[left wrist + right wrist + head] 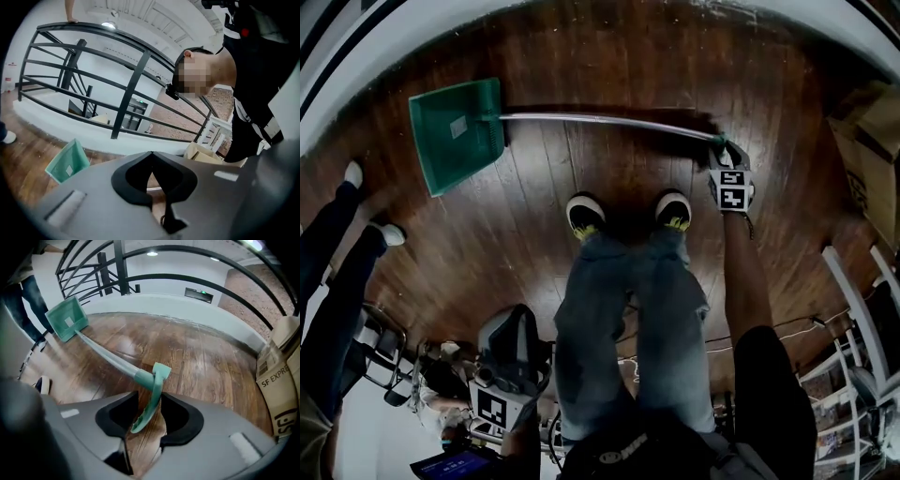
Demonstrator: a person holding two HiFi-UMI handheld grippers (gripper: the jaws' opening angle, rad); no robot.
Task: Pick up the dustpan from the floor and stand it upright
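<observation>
The green dustpan (455, 131) lies flat on the wooden floor at the upper left of the head view. Its long silver handle (609, 122) runs right to a green grip (152, 390). My right gripper (150, 398) points steeply down at that end (722, 155). It is open, and the grip stands between its jaws without the pads pressing on it. My left gripper (511, 347) hangs low at my left side, well away from the dustpan. In its own view the gripper (150, 154) looks shut and empty, with the green pan (68, 161) far off on the floor.
My feet (584, 214) stand just behind the handle. Another person's legs (337, 234) are at the left. A black railing (117, 268) on a white curb rings the floor. A cardboard box (281, 376) stands at the right, a white rack (853, 309) beyond it.
</observation>
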